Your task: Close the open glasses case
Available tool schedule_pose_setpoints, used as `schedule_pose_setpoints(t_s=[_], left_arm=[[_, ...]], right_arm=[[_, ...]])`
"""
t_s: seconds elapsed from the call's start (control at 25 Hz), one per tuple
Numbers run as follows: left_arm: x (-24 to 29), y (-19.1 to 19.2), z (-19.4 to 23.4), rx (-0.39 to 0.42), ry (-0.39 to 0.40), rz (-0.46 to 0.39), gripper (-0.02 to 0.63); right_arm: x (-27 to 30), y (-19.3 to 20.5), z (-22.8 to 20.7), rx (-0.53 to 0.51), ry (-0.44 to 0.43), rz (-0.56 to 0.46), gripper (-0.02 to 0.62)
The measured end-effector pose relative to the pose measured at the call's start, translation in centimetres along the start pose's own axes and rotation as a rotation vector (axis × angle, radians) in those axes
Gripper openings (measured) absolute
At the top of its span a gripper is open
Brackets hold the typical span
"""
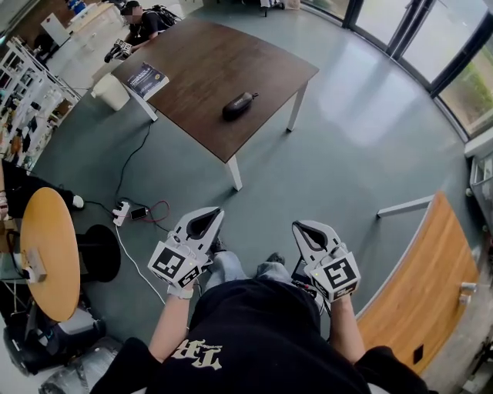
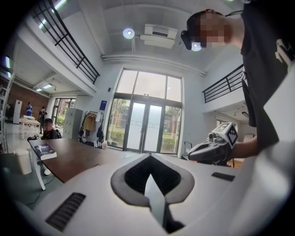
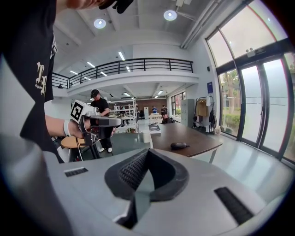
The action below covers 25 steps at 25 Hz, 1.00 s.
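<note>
A dark, oblong glasses case lies on the brown rectangular table, far ahead of me; from here I cannot tell whether its lid stands open. It also shows small in the right gripper view as the case on the table. My left gripper and right gripper are held side by side above my knees, well short of the table. Both are shut with nothing between their jaws. In the left gripper view only the table top shows, without the case.
A book lies at the table's left end, where a person sits. A white bin stands beside it. On the floor between me and the table lie a power strip and cables. Round wooden table left, curved wooden bench right.
</note>
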State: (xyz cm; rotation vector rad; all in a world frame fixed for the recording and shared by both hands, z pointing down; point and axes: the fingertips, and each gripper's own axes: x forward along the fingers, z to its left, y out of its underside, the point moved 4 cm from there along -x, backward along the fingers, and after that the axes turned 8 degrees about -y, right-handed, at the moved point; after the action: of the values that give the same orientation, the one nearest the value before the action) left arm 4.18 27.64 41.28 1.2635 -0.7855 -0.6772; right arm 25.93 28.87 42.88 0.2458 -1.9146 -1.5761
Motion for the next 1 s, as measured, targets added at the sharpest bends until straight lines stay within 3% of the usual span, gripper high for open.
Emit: schedule_pose_setpoints(t_s=[0.4, 1.0], left_arm=[[-1.5, 1.5, -5.0, 0.013, -0.024, 0.011, 0.006], [-6.0, 0.6, 1.3, 0.016, 0.005, -0.010, 0.006]], right_arm=[[-3.0, 1.9, 0.2, 0.009, -0.055, -0.031, -0.014], [1.1, -1.6, 3.8, 0.005, 0.029, -0.067, -0.015]])
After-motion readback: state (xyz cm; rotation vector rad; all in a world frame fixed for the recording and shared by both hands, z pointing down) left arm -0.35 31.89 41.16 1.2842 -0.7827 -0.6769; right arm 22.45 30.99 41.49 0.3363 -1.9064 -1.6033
